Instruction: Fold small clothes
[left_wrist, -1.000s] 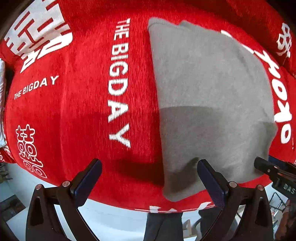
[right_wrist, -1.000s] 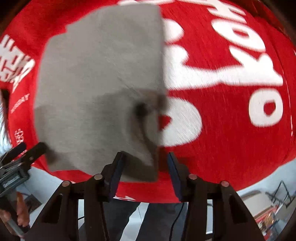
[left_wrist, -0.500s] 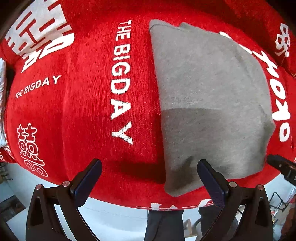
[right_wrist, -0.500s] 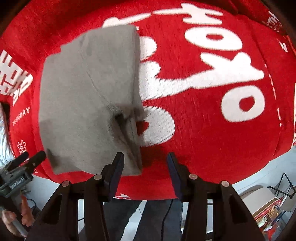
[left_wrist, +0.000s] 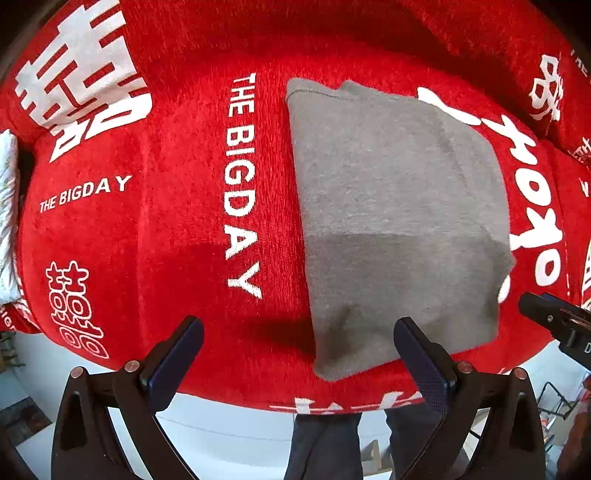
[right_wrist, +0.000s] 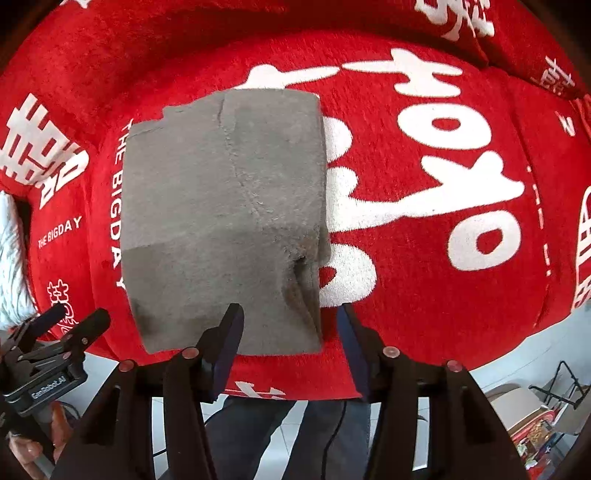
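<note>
Both jaws gape empty, left gripper (left_wrist: 295, 354) and right gripper (right_wrist: 290, 334) above the folded grey fleece garment (right_wrist: 225, 221) on the red printed blanket (right_wrist: 424, 258), whose puckered near-right corner could spring open.

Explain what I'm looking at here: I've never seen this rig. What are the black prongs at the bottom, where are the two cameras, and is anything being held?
There is no robot arm. A person holds a two-finger gripper in each hand, and a fisheye camera on each looks forward along its fingers. The black prongs are those fingers. One picture comes from the left gripper, the other from the right gripper; each gripper also shows at the edge of the other's view. Below them lies a red blanket printed with white characters and "THE BIGDAY". On it rests a grey garment, folded into a rough rectangle, with a small pucker near its right edge. Both grippers are open and hold nothing. The person's dark trousers show beneath.
</note>
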